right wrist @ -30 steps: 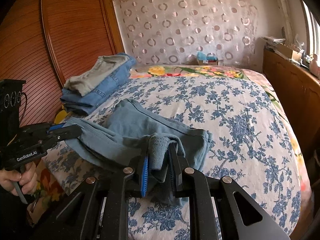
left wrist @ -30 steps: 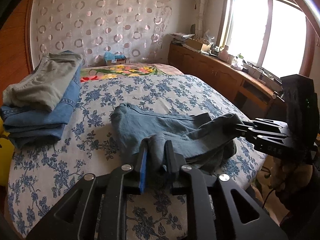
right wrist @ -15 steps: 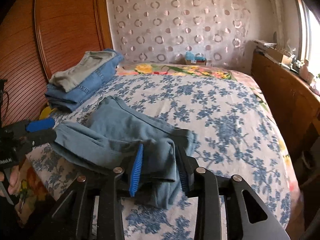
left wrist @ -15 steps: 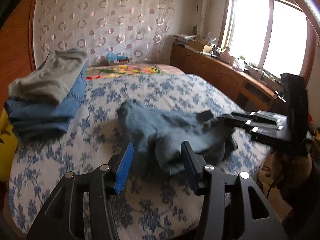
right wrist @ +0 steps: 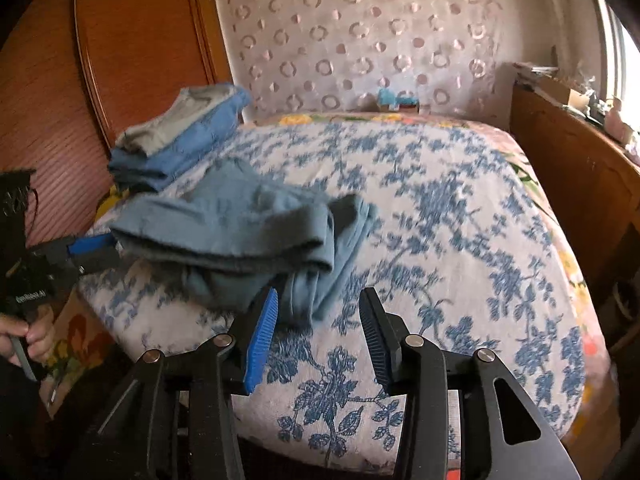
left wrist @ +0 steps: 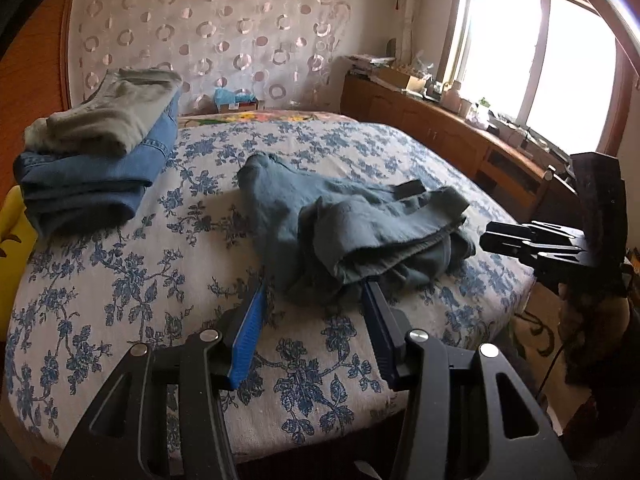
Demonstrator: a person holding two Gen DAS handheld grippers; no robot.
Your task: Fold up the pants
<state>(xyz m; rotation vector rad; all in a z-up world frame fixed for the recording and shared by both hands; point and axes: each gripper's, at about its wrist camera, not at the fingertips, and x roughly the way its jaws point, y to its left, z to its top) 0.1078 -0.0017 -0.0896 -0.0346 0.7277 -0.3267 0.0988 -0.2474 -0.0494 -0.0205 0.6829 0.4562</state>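
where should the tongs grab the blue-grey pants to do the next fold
Probably by the thick rolled edge of the blue-grey pants nearest the bed's front edge, one corner each. The left tongs and right tongs, both open, can come in low from the near side, since that fold lies raised and bunched facing them.

A home bedroom: floral-covered bed (left wrist: pixel 120 280), curtained wall (left wrist: pixel 208 36), wooden sideboard (left wrist: pixel 440 128).

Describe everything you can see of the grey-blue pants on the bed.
The grey-blue pants look like soft, matte cloth, loosely folded into a rumpled bundle with a rolled layer on top and a dark patch at one end. They lie on the floral bedspread near its front edge, apart from the stack of folded clothes. Both tools are open; neither grips them.
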